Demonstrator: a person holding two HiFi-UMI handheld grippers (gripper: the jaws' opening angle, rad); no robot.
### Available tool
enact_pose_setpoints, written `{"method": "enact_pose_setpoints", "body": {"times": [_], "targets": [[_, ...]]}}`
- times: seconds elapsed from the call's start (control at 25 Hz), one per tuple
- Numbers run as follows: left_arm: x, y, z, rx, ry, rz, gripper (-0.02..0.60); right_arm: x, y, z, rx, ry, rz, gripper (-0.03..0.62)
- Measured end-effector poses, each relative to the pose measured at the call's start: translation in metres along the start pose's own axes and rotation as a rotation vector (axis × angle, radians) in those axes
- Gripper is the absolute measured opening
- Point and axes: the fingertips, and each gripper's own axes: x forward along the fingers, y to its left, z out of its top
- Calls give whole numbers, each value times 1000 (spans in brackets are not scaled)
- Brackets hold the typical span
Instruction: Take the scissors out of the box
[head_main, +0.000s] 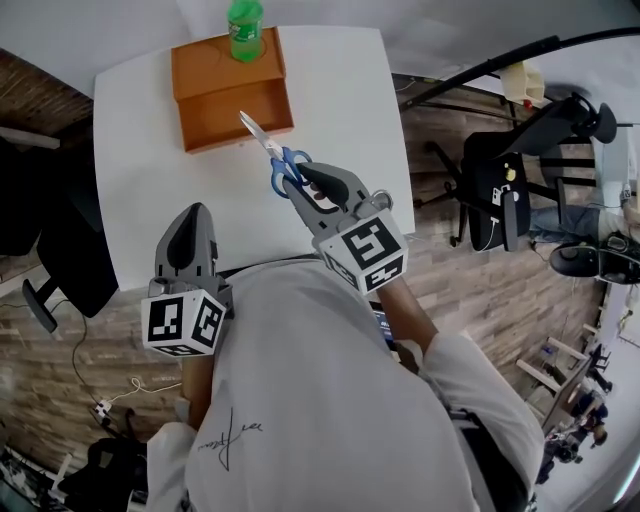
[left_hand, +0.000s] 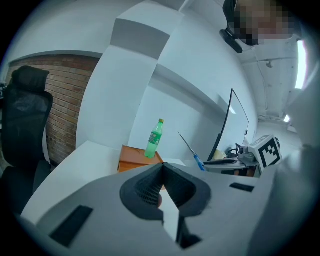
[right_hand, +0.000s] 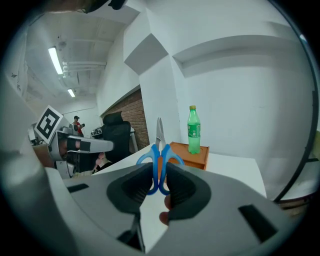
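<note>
The blue-handled scissors (head_main: 283, 163) hang in the air over the white table (head_main: 350, 90), blades pointing toward the orange box (head_main: 232, 100). My right gripper (head_main: 301, 178) is shut on the handles; in the right gripper view the scissors (right_hand: 160, 159) stand upright between the pads. The orange box (right_hand: 194, 156) lies beyond them, with a green bottle (head_main: 245, 28) on its back part. My left gripper (head_main: 191, 218) hovers at the table's near left edge, shut and empty (left_hand: 162, 168). From it the scissors (left_hand: 192, 151) and the box (left_hand: 134, 158) show ahead.
A green bottle (left_hand: 155, 138) stands on the box's far side. Black office chairs (head_main: 505, 190) are to the right of the table, another chair (head_main: 60, 262) at the left. Cables lie on the brick-pattern floor (head_main: 110, 400).
</note>
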Motion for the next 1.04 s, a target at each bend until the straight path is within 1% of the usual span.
{"method": "enact_pose_setpoints", "body": {"times": [0.36,0.64,1.04], "targets": [[-4,-5,5,12,-7,-32,8,-17,8,-2,25,-19,-3,94],[-7,1,-4,16,22,-41,8,-29,6,-6,38,-26,-33,94],[-9,-13,-6,19,10,-72,8,-45,7,-6,32,-33,-50,94]]}}
